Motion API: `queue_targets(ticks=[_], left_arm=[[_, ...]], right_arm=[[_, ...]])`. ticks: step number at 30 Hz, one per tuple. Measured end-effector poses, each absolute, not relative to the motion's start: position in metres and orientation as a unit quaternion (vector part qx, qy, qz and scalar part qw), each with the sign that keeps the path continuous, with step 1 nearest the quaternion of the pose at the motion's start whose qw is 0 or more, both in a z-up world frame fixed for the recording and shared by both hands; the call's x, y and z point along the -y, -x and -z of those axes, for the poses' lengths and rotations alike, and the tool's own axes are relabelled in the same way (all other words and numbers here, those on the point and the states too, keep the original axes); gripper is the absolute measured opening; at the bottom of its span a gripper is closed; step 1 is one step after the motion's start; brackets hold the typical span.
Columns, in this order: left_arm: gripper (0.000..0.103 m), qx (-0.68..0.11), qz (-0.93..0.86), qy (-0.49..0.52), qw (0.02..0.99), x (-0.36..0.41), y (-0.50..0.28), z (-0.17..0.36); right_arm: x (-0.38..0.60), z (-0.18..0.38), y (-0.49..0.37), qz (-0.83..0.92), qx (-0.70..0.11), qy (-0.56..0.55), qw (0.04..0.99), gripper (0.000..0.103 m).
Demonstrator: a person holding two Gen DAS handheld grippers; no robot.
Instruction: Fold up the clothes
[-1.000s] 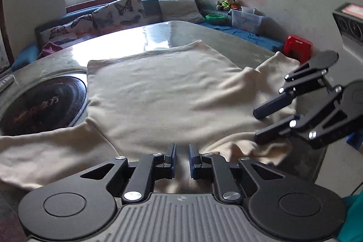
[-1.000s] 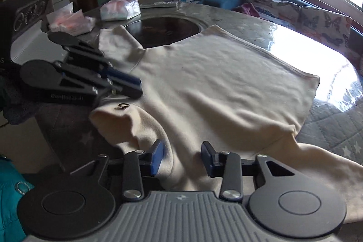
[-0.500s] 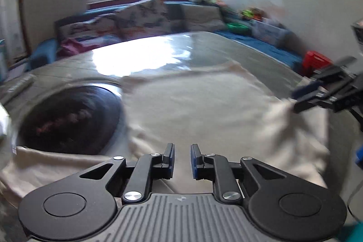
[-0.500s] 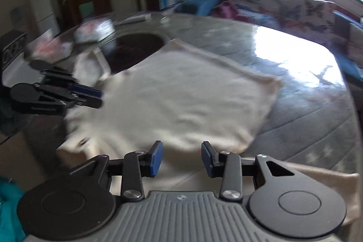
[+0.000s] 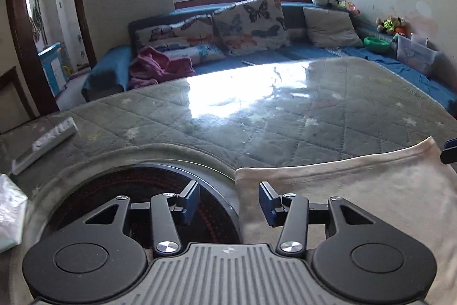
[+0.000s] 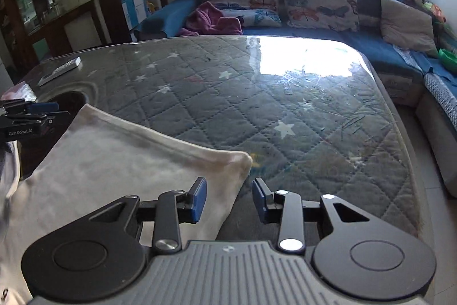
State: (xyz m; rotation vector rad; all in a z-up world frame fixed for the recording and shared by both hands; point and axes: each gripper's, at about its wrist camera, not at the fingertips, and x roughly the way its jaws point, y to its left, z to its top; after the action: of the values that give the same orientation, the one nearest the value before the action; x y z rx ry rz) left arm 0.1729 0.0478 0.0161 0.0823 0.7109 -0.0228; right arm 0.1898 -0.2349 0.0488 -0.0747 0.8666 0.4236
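Observation:
A cream garment [image 5: 357, 196] lies flat on the quilted table [image 5: 285, 119]. Its far hem runs from a left corner to a right corner [image 6: 242, 159]. My left gripper [image 5: 228, 200] is open, low over the garment's far left corner, with the cloth edge lying between its jaws. My right gripper [image 6: 230, 197] is open too, just short of the far right corner, its left finger [image 6: 198, 196] over the cloth [image 6: 114, 162]. In the right wrist view, the left gripper [image 6: 52, 109] shows at the left edge. Nothing is held.
A round black hob [image 5: 128, 190] is set into the table under my left gripper. A remote [image 5: 42, 139] and a plastic bag [image 5: 8, 207] lie at the left. Beyond the table stands a blue sofa [image 6: 328, 33] with butterfly cushions and a pink cloth [image 5: 157, 67].
Both grippers have moved forward over the garment from its near side to the far hem corners. The left jaws have opened wide; the right jaws stay open.

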Motion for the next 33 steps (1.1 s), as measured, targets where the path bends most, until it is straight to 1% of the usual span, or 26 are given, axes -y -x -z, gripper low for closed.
queue_targets(ticks=[1,3,4,5,6,7,10,14,15,16,17,19,22,26,31,33], left_arm=[[0.041,-0.352,0.012,-0.041,0.935,-0.048,-0.177,-0.012],[0.021,-0.357,0.025,-0.043,0.933,-0.046,-0.18,-0.006],[0.013,-0.355,0.035,-0.042,0.933,-0.045,-0.179,-0.006],[0.008,-0.353,0.042,-0.045,0.934,-0.044,-0.179,-0.006],[0.004,-0.349,0.04,-0.052,0.935,-0.043,-0.18,-0.007],[0.004,-0.343,0.034,-0.058,0.937,-0.043,-0.182,-0.008],[0.003,-0.332,0.011,-0.064,0.941,-0.049,-0.19,-0.012],[0.004,-0.341,-0.014,-0.058,0.938,-0.059,-0.202,-0.009],[0.004,-0.344,-0.02,-0.058,0.937,-0.06,-0.204,-0.008],[0.004,-0.346,-0.023,-0.058,0.936,-0.062,-0.205,-0.007],[0.007,-0.348,-0.024,-0.055,0.936,-0.063,-0.204,-0.007],[0.01,-0.349,-0.026,-0.053,0.935,-0.064,-0.201,-0.008],[0.01,-0.342,-0.019,-0.045,0.939,-0.061,-0.184,-0.019],[0.01,-0.337,0.043,-0.022,0.94,-0.039,-0.142,-0.034],[0.01,-0.342,0.14,-0.021,0.929,0.003,-0.076,-0.032],[0.013,-0.34,0.17,-0.027,0.924,0.02,-0.052,-0.029]], right_arm=[[0.235,-0.046,-0.194,-0.205,-0.42,0.033,0.884,0.029],[0.234,-0.04,-0.204,-0.208,-0.427,0.027,0.88,0.025],[0.233,-0.037,-0.208,-0.21,-0.43,0.026,0.878,0.018],[0.231,-0.036,-0.212,-0.212,-0.43,0.029,0.877,0.015],[0.229,-0.036,-0.216,-0.215,-0.429,0.032,0.877,0.013],[0.226,-0.037,-0.219,-0.217,-0.425,0.038,0.878,0.009],[0.212,-0.042,-0.234,-0.222,-0.407,0.056,0.884,0.008],[0.193,-0.039,-0.261,-0.227,-0.402,0.066,0.885,0.008],[0.189,-0.036,-0.267,-0.23,-0.407,0.07,0.881,0.009],[0.185,-0.034,-0.27,-0.227,-0.404,0.078,0.883,0.013],[0.183,-0.034,-0.271,-0.225,-0.401,0.085,0.884,0.016],[0.185,-0.038,-0.269,-0.224,-0.399,0.086,0.885,0.017],[0.191,-0.053,-0.25,-0.234,-0.392,0.091,0.885,0.018],[0.193,-0.071,-0.201,-0.274,-0.382,0.107,0.876,0.018],[0.192,-0.068,-0.135,-0.317,-0.386,0.122,0.858,0.018],[0.194,-0.062,-0.101,-0.326,-0.384,0.125,0.855,0.018]])
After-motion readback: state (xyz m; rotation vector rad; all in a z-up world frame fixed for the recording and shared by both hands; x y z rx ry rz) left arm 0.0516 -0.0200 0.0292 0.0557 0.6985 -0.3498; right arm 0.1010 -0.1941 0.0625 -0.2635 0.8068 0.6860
